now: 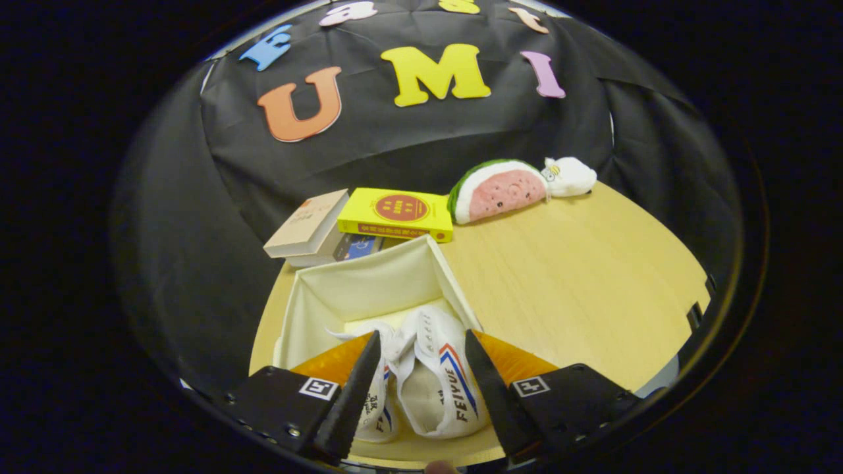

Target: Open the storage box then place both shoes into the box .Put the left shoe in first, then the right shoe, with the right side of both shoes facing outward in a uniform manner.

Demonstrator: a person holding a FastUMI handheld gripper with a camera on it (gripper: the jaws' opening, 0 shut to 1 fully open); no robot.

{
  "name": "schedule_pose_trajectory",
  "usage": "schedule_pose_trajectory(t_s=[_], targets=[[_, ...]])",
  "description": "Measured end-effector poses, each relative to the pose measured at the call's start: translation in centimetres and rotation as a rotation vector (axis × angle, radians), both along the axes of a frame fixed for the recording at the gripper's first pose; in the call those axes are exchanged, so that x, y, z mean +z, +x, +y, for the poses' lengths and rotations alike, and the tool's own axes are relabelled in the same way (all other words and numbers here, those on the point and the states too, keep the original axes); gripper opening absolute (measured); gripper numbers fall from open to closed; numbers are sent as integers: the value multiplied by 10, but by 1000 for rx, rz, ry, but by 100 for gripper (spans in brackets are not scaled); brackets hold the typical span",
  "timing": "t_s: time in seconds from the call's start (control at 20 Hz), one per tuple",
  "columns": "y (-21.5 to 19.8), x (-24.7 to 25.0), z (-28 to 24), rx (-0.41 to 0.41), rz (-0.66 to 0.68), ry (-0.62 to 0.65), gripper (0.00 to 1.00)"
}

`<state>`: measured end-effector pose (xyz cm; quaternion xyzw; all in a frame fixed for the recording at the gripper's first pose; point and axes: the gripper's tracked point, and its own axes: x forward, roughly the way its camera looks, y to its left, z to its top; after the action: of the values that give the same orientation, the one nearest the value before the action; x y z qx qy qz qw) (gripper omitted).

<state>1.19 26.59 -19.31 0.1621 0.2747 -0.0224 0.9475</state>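
Two white canvas shoes sit side by side inside the open cream storage box (369, 283) on a pale wooden table (579, 276), seen between the spread fingers of the hand-held gripper (421, 382). The fingers stand apart and press on nothing; the nearer shoe (438, 388), with its red and blue stripes facing the camera, lies in the gap between them, while the second shoe (377, 401) rests just beside it, partly hidden by one finger.

Judging from how things lie, both shoes appear already in the box, so the risk now lies in the retreat. A finger dragged carelessly upward could catch a lace or the tongue and tip a shoe over, spoiling the uniform facing the task demands. A nudge against the soft box wall could shift the box toward the stack of books (359, 224) just beyond it. Whether both shoes show the same side outward cannot be fully confirmed, since the second shoe is half covered. A watermelon plush (497, 191) and a small white plush (570, 176) lie well clear at the far edge of the table.
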Motion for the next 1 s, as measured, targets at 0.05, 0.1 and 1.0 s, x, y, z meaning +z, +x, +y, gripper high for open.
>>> schedule_pose_trajectory(t_s=[0.05, 0.1, 1.0], targets=[[-1, 11, -6, 12, -34, -23, 83], [-3, 19, -12, 23, -62, -48, 86], [-78, 151, -240, -33, -394, -261, 94]])
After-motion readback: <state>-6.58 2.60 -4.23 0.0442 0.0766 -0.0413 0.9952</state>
